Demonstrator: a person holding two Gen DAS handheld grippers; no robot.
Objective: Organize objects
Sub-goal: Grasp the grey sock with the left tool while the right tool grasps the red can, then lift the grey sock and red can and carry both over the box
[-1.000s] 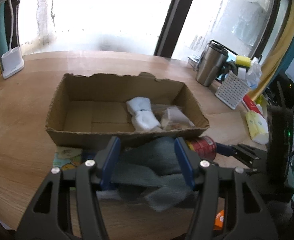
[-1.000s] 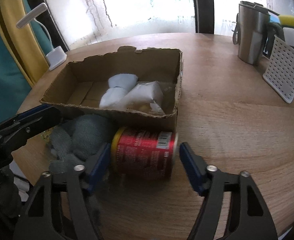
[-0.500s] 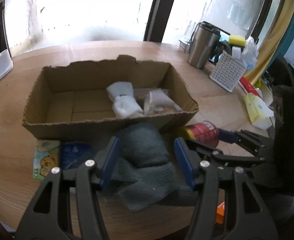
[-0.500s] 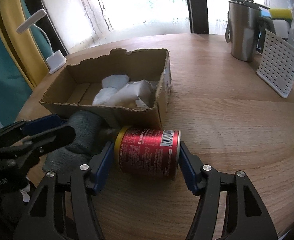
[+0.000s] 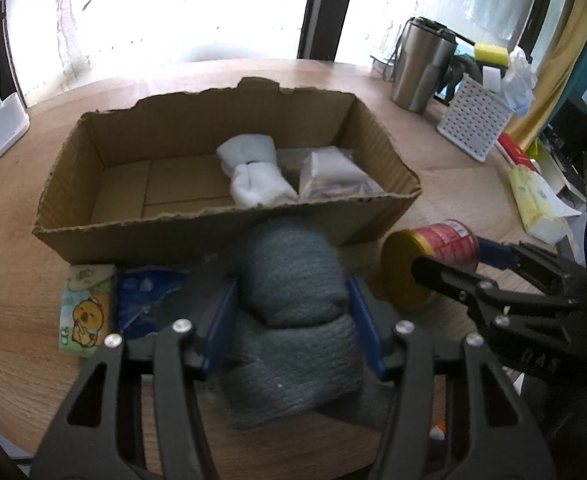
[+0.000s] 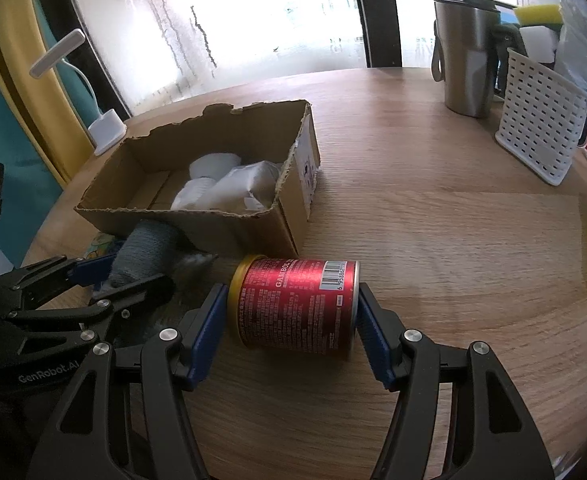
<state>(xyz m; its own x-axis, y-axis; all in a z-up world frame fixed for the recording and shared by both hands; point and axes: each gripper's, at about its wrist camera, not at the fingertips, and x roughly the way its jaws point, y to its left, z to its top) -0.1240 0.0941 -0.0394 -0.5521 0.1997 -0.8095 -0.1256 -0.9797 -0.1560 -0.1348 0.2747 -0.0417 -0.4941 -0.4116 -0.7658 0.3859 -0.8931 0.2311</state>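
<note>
- Left hand-held gripper (image 5: 291, 320) clenched on the grey cloth (image 5: 293, 280); the bundle sits between its blue pads, just outside the box's near wall.
- Right hand-held gripper (image 6: 291, 320) grips the red can (image 6: 295, 304) end to end. The can lies on its side on the tabletop (image 6: 433, 220), off the box's near right corner.
- Box (image 5: 213, 232) near the tabletop's middle; it already holds a white roll (image 5: 253, 174) and a wrapped pack (image 5: 333, 174). Its left half is bare.
- Step, my read: both items grasped, lift and transfer not yet done.
- Next: raise the cloth over the near wall and drop it in the bare left half. Then the can, clear of the torn rim.
- Two flat packets (image 5: 89, 308) beside the cloth, still outside the box.
</note>
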